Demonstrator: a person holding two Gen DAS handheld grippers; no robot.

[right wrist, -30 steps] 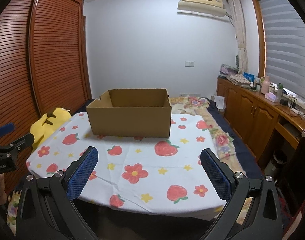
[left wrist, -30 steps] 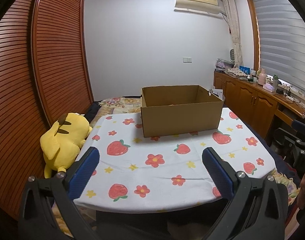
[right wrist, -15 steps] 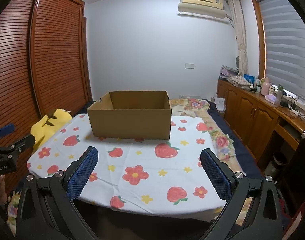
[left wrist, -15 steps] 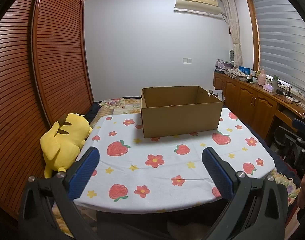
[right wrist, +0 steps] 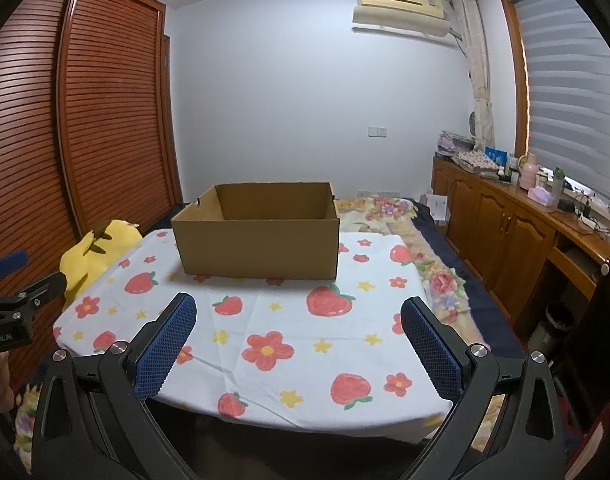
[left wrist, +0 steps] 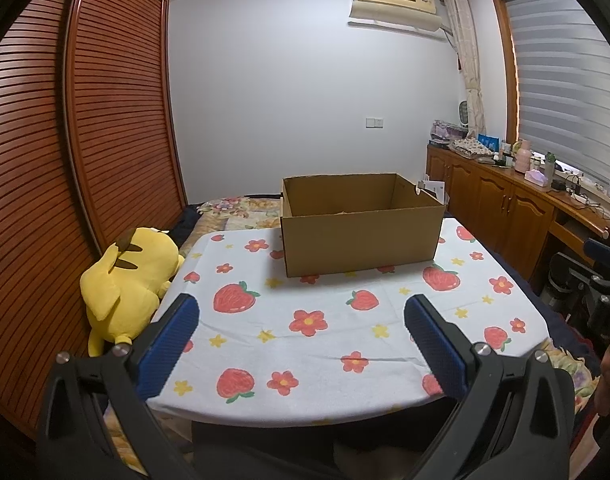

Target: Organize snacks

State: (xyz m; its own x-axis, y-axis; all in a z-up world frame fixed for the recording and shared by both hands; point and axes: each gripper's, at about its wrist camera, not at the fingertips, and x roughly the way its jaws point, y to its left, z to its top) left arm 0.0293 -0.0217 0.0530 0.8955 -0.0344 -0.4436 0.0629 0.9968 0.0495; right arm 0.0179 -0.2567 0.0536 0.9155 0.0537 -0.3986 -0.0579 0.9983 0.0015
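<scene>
One cardboard box (left wrist: 361, 226) stands open-topped straight ahead of my left claw (left wrist: 301, 334), on the far half of the surface (left wrist: 325, 344), well apart from my fingertips. From my right claw (right wrist: 298, 332) the same box (right wrist: 257, 236) sits ahead and a little to the left. What lies inside it I cannot tell; only a sliver of its floor shows over the near wall, and I see no snacks anywhere on the cloth.

Both my claws are spread wide with nothing between their blue pads (left wrist: 169, 344), and both hang at the near edge of the surface, above the white cloth (right wrist: 289, 344) printed with strawberries and red flowers.

Left of my left claw a yellow plush toy (left wrist: 127, 280) lies beside the surface, touching its edge, against the slatted wooden wardrobe (left wrist: 85, 140). To the right of my right claw a bed with a floral cover (right wrist: 437, 276) runs alongside, and beyond it a wooden cabinet (right wrist: 501, 228) stands under the window blinds, its top crowded with small items. An air conditioner (right wrist: 401, 2) hangs high on the wall beyond the box.
</scene>
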